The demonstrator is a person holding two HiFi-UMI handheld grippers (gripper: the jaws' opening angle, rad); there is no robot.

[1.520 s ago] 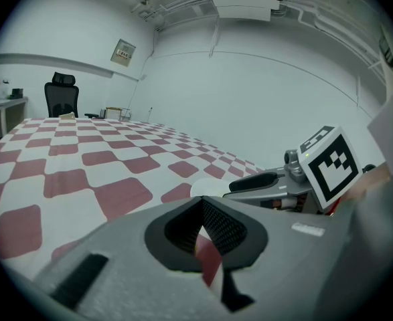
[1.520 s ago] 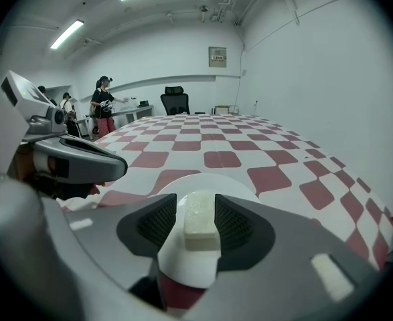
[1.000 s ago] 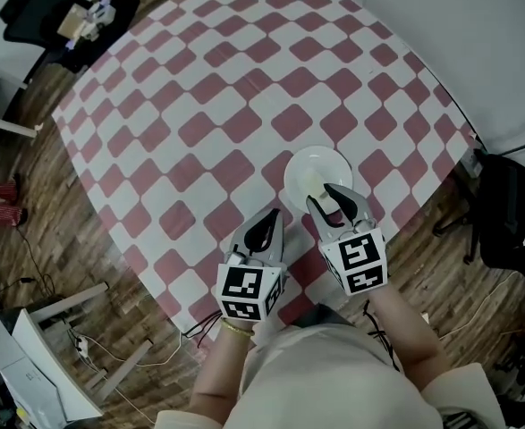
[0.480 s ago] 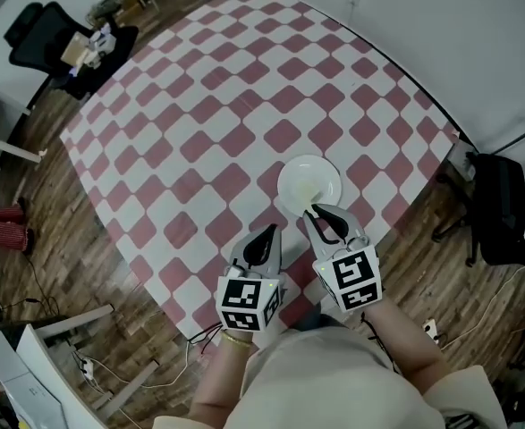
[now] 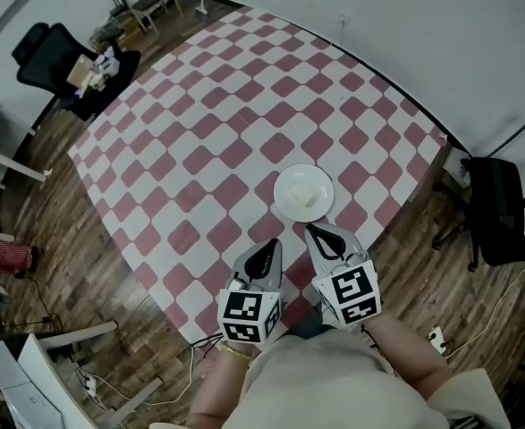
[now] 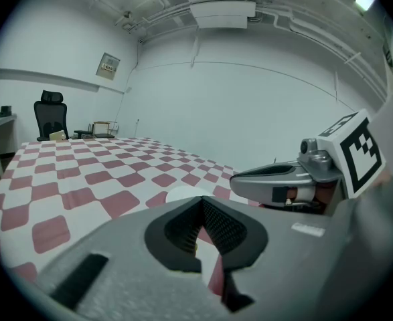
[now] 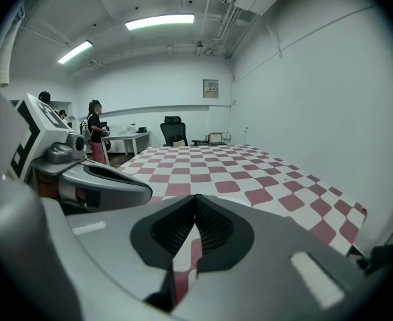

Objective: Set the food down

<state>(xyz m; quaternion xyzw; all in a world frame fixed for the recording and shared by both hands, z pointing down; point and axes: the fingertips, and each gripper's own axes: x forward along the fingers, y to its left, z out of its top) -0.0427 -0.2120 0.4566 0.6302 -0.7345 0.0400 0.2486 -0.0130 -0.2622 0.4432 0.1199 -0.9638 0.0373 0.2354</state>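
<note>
While you stand at the near edge of the table (image 5: 199,123), its red-and-white checked cloth fills most of the head view, with wooden floor (image 5: 65,266) all round it. One black office chair (image 5: 43,52) stands off the far left corner and a second chair (image 5: 503,204) stands to your right, both clear of the table.

Your two grippers hang side by side over the table's near edge, close together but not touching. The left gripper (image 5: 274,242) points forward. Its own view shows its jaws pressed together at the tips with nothing between them. The right gripper (image 5: 312,231) sits a little further forward, and its jaws are also closed tip to tip and empty.

Just ahead of the right gripper lies a round white plate (image 5: 284,181), flat on the cloth. Its near rim is close to those jaw tips but apart from them. From the left gripper, the plate lies ahead and to the right. In the left gripper view it shows as a pale patch just past the closed tips.

The food (image 5: 307,197), a small pale piece, rests on the plate toward its near side. It lies ahead of the right jaws, free of both pairs, with neither gripper touching it.
</note>
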